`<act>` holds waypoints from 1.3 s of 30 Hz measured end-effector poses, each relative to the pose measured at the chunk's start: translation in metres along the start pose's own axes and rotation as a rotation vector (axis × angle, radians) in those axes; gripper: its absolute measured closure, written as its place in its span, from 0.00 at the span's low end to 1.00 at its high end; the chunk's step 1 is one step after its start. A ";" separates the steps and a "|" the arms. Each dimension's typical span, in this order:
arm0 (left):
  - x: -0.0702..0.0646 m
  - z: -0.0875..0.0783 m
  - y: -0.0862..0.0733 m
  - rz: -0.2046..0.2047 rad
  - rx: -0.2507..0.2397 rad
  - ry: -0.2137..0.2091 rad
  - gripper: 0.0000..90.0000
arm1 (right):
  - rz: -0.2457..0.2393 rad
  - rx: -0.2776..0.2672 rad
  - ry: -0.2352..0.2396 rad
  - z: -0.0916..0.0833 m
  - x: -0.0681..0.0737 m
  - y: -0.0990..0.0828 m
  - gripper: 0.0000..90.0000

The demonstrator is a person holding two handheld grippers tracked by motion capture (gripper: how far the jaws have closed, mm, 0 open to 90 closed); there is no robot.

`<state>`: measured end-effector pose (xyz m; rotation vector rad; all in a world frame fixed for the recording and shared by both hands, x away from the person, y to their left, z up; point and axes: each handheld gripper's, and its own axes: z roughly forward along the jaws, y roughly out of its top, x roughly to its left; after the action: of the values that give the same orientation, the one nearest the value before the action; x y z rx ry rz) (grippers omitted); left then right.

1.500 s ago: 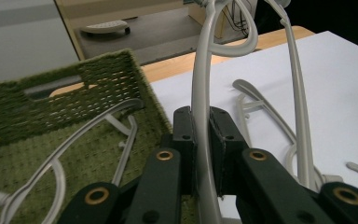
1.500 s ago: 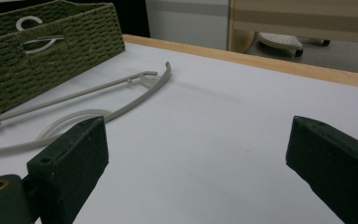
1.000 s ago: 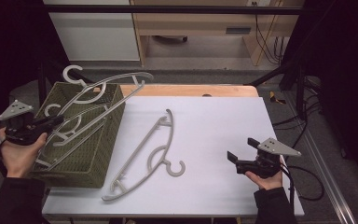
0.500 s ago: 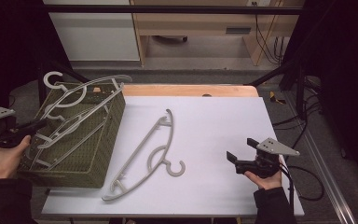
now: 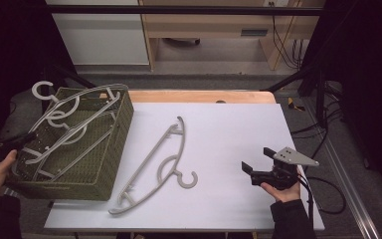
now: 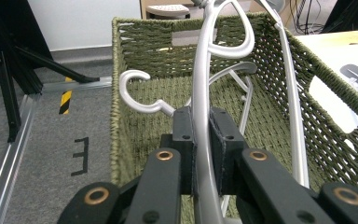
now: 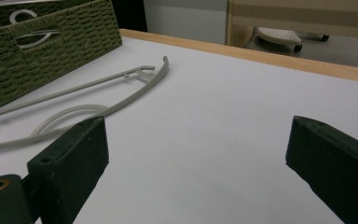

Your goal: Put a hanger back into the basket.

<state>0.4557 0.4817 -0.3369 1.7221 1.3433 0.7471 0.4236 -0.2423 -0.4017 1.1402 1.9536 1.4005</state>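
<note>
Green woven basket (image 5: pixel 110 149): grey plastic hangers inside | your left gripper (image 6: pixel 201 140): jaws pinching grey hanger (image 6: pixel 200 84) over it | your right gripper (image 7: pixel 191 172): jaws spread, empty

Colours and patterns at the table

Woven basket (image 5: pixel 110 144): olive green, open plaited weave. Hangers in basket (image 5: pixel 74 107): pale silver-grey, glossy. Hanger on table (image 5: pixel 151 167): matt light grey. Table (image 5: pixel 229 129): plain white top, light wood strip along its far edge. Grippers (image 5: pixel 248 172) (image 6: pixel 201 135): black jaws, brass-coloured rivets.
</note>
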 end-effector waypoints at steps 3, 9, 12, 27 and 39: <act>0.005 -0.001 -0.003 -0.004 0.009 0.004 0.91 | -0.001 0.000 -0.001 0.000 0.000 0.000 0.07; 0.011 0.000 -0.009 -0.015 0.019 0.009 0.91 | -0.001 0.002 -0.002 0.000 0.000 0.000 0.07; 0.010 0.003 -0.012 0.007 0.054 0.031 0.91 | 0.001 0.001 -0.002 0.000 0.000 0.000 0.07; -0.013 0.031 -0.017 0.091 0.162 0.079 0.91 | 0.000 -0.001 0.000 -0.001 0.000 0.000 0.07; -0.017 0.043 -0.021 0.126 0.324 0.100 0.87 | -0.001 -0.003 -0.001 -0.002 0.000 0.001 0.07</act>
<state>0.4773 0.4576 -0.3758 2.0628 1.4982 0.7231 0.4226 -0.2430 -0.4006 1.1380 1.9506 1.4016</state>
